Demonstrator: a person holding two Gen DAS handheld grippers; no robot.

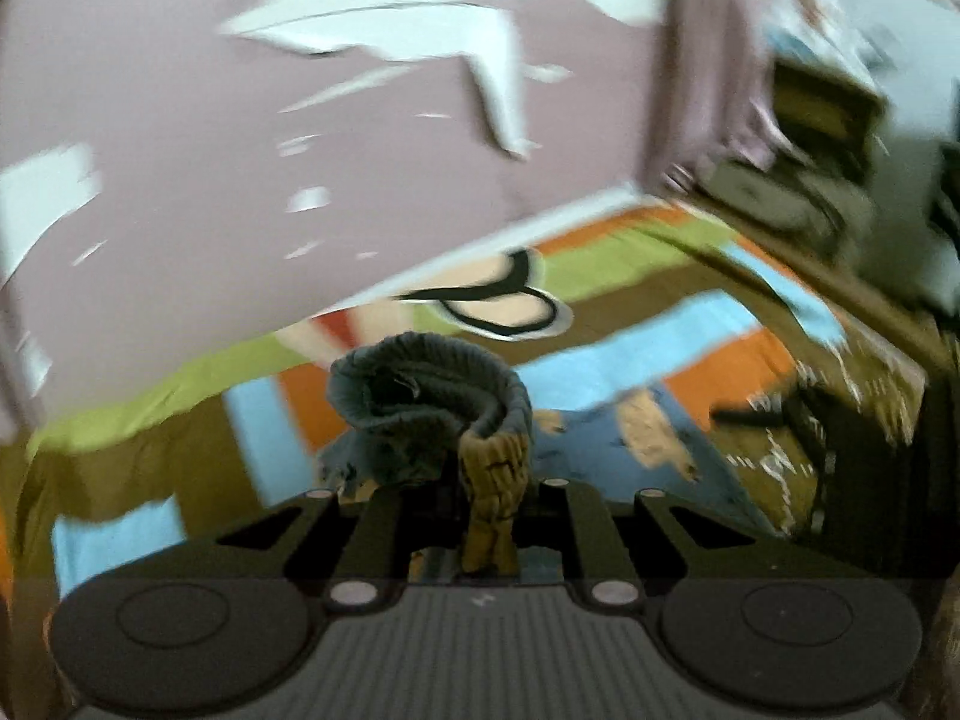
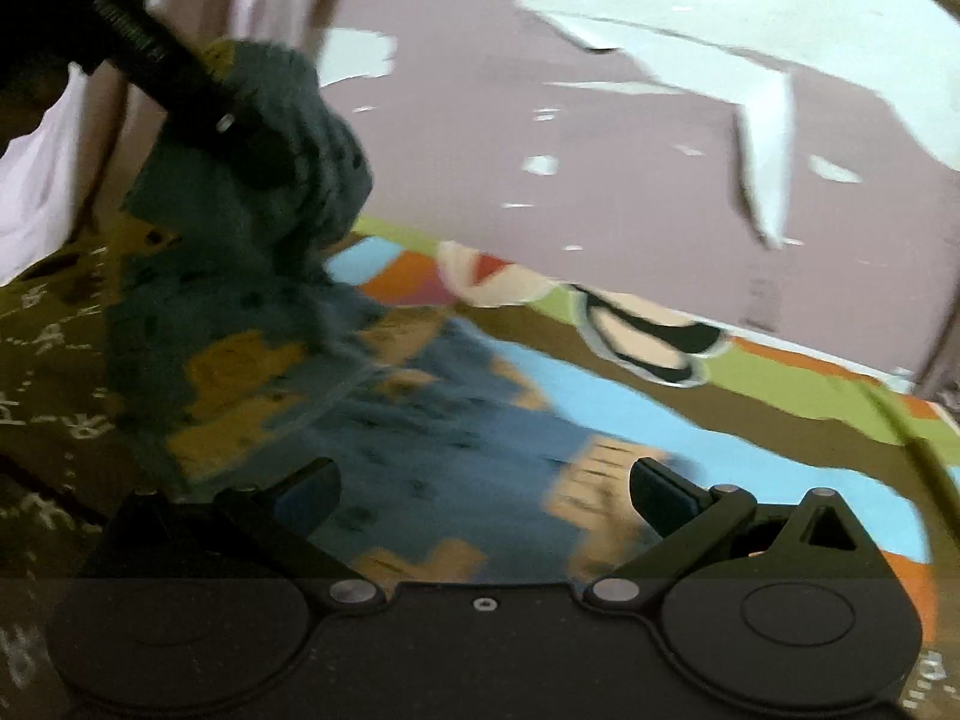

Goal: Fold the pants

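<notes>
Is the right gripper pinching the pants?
No, the right gripper has its fingers spread wide above the pants, touching no cloth.

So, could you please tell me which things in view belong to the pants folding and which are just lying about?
Part of the job:
- pants, blue with tan patches
- left gripper, shut on their ribbed end
- right gripper, open above them

Just there:
- colourful bedsheet
- peeling pink wall
</notes>
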